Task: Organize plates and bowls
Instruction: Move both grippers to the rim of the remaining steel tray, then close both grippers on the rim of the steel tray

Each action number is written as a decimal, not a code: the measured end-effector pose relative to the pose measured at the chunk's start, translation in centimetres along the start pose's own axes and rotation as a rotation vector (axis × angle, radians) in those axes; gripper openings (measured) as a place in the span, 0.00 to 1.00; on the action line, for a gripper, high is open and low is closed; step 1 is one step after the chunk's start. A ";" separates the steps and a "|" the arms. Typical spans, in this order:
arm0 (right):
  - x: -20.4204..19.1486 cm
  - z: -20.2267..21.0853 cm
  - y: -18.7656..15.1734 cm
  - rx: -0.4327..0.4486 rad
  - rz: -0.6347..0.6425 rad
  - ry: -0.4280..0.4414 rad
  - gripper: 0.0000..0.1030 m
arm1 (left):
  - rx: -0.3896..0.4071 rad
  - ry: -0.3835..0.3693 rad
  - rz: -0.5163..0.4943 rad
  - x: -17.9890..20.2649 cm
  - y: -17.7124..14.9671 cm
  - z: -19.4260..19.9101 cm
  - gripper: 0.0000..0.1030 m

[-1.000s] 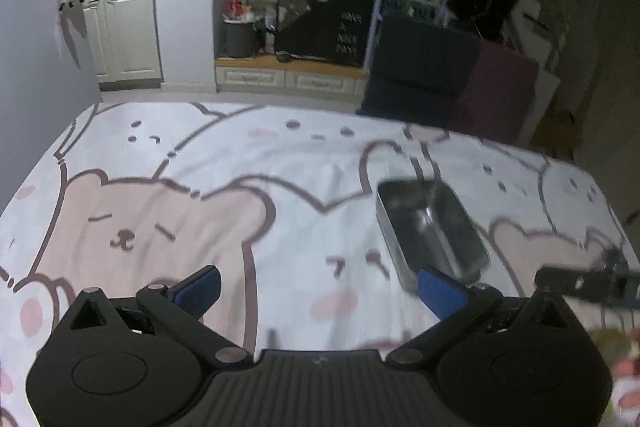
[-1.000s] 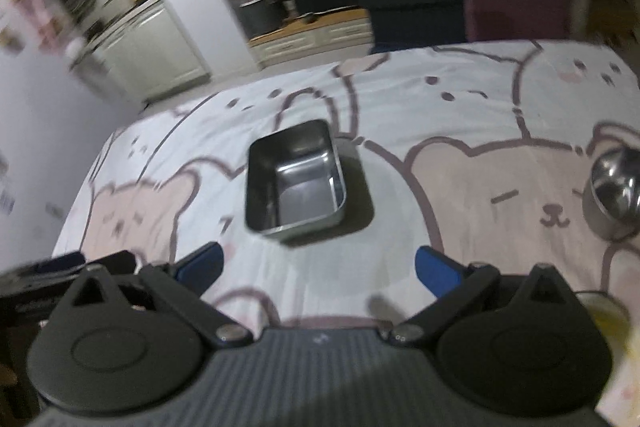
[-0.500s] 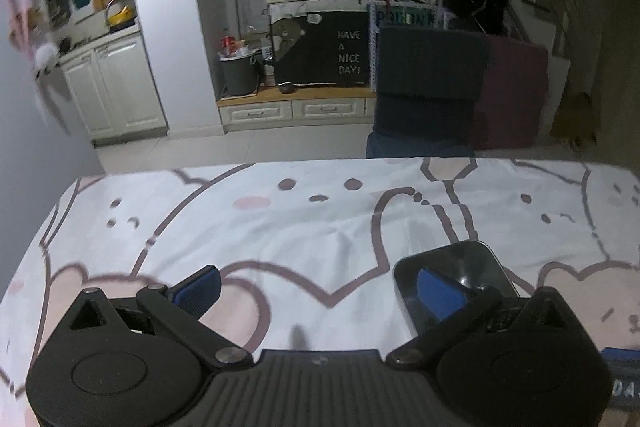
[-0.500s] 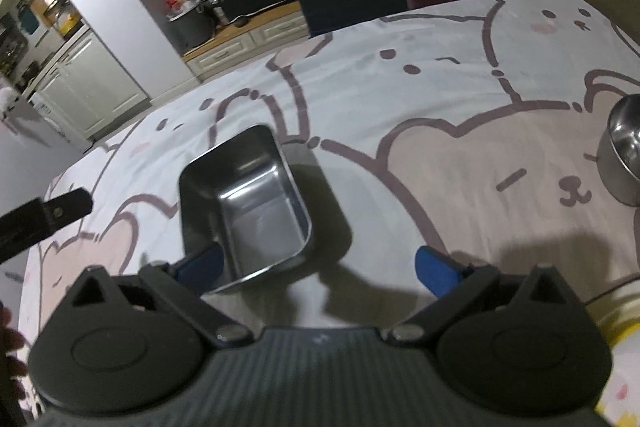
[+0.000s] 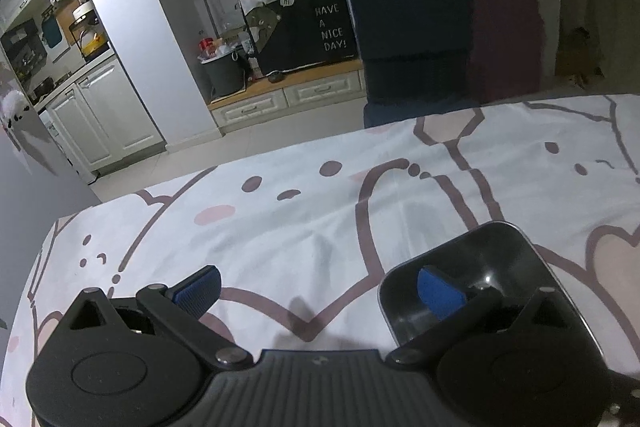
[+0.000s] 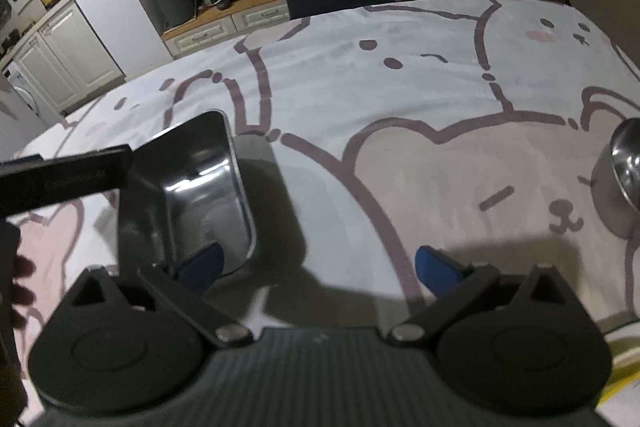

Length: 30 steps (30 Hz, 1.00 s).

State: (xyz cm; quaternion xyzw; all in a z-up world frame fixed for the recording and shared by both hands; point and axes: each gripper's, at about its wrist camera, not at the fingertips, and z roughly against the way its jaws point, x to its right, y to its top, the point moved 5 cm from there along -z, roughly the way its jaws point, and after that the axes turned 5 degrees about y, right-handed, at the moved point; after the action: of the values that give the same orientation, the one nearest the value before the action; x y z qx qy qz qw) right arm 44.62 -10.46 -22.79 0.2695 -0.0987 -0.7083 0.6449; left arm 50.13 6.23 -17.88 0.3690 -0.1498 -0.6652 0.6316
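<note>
We've got both grippers over the table, which is covered in a bear-print tablecloth (image 6: 400, 87), white with pink bears outlined in brown. The rectangular steel tray (image 6: 192, 195) sits on the cloth toward the table's left side, and it's a deep one: rounded corners, a thin bright rim, dark mirror-like walls catching streaks of light on the bottom. It throws a heavy shadow onto the cloth on its right.

Our left gripper (image 5: 320, 291) has its jaws wide apart, the right blue pad sitting over the tray's (image 5: 472, 267) open interior and the left pad above bare cloth. We can't tell whether that pad touches the metal.

Our right gripper (image 6: 320, 263) is spread wide too, its left pad at the tray's near end, its right pad over the pink bear. Over toward the table's right edge, well apart from the tray, we see a round steel bowl (image 6: 624, 179), shiny inside, upright.
</note>
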 end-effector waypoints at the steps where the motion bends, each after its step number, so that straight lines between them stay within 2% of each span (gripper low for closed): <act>1: 0.2 -0.1 0.1 0.001 0.007 -0.003 1.00 | -0.006 0.005 -0.003 0.1 -0.1 -0.3 1.00; 5: 0.6 -0.1 0.5 0.004 0.060 -0.018 1.00 | -0.025 0.032 -0.009 -0.1 -0.4 -1.3 1.00; 10: 0.6 0.0 1.0 0.020 0.140 -0.032 1.00 | -0.042 0.005 0.016 -0.9 -0.9 -1.7 1.00; 16: 0.1 0.3 1.6 0.049 0.247 -0.074 1.00 | -0.054 0.001 -0.044 -1.2 -1.8 -1.1 1.00; 23: 1.1 0.0 2.8 0.061 0.208 -0.073 1.00 | -0.080 -0.057 -0.074 -2.1 -3.9 0.6 1.00; 30: 1.0 0.2 3.0 0.084 0.204 -0.078 1.00 | -0.103 -0.157 -0.116 -2.1 -6.9 3.0 1.00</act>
State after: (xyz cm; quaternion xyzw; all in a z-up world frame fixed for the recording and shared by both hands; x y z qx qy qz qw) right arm 47.12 -11.94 -21.40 0.2572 -0.1803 -0.6441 0.6975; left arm 42.96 8.52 -19.79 0.2906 -0.1427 -0.7344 0.5965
